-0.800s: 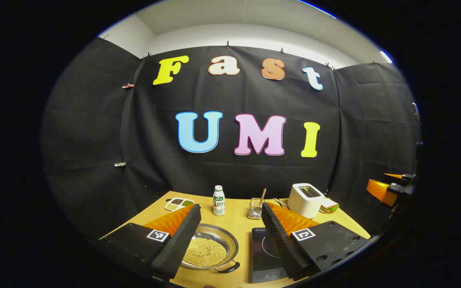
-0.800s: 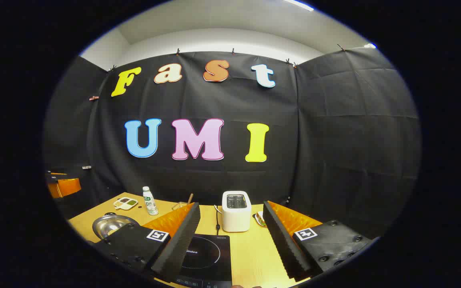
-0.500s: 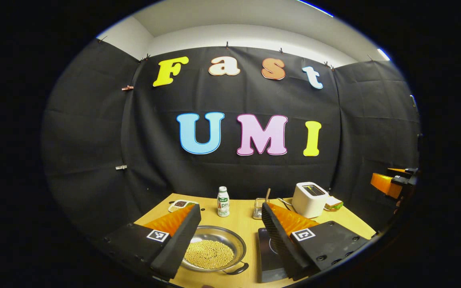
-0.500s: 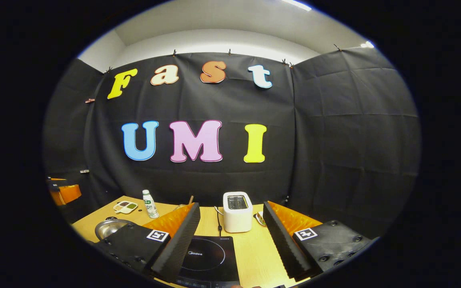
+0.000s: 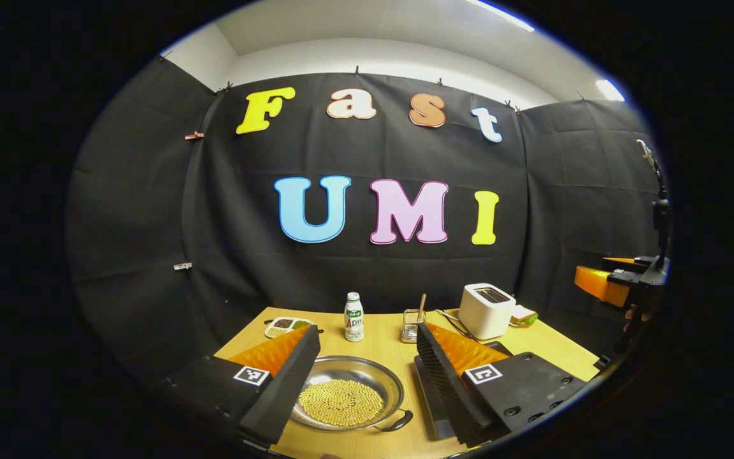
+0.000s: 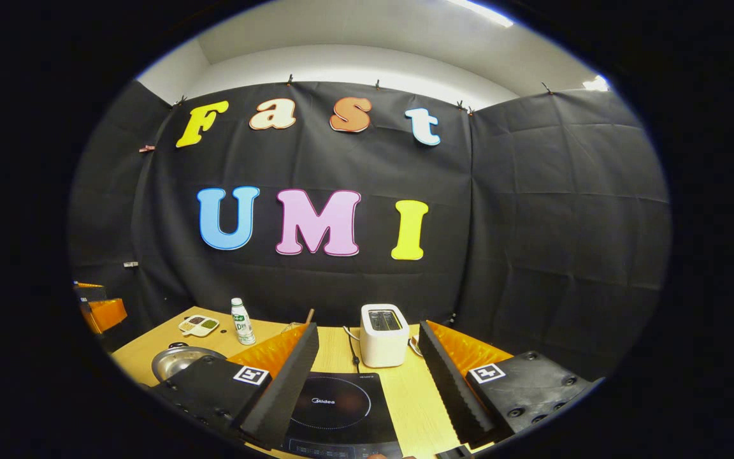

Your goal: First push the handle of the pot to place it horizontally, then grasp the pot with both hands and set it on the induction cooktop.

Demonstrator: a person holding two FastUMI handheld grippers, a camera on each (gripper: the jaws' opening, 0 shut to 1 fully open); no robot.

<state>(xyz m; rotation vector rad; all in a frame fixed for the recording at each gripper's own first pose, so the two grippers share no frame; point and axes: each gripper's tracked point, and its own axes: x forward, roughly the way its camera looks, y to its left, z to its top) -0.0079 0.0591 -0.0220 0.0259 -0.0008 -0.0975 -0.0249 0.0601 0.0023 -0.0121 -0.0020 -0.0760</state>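
A steel pot (image 5: 341,398) holding yellow beans sits on the wooden table (image 5: 380,338). One black handle (image 5: 399,421) sticks out at its near right. My left gripper (image 5: 367,331) is open above the near edge, its fingers either side of the pot and touching nothing. The black induction cooktop (image 6: 341,408) lies to the pot's right, between the fingers of my open right gripper (image 6: 368,328). The pot (image 6: 174,360) also peeks out behind that gripper's left finger. The right gripper (image 5: 606,284) hangs off the table's right edge, and the left gripper (image 6: 102,311) off the left edge.
Along the back of the table stand a sectioned snack dish (image 5: 285,326), a small bottle (image 5: 353,317), a glass with a stick (image 5: 411,324), a white toaster (image 5: 485,310) with its cord, and a sandwich (image 5: 524,315). Black cloth walls close in the booth.
The left gripper view has swung left: the pot now sits centred between its fingers and the cooktop has slid behind the right finger. The right gripper view shows more of the cooktop. Both stay open.
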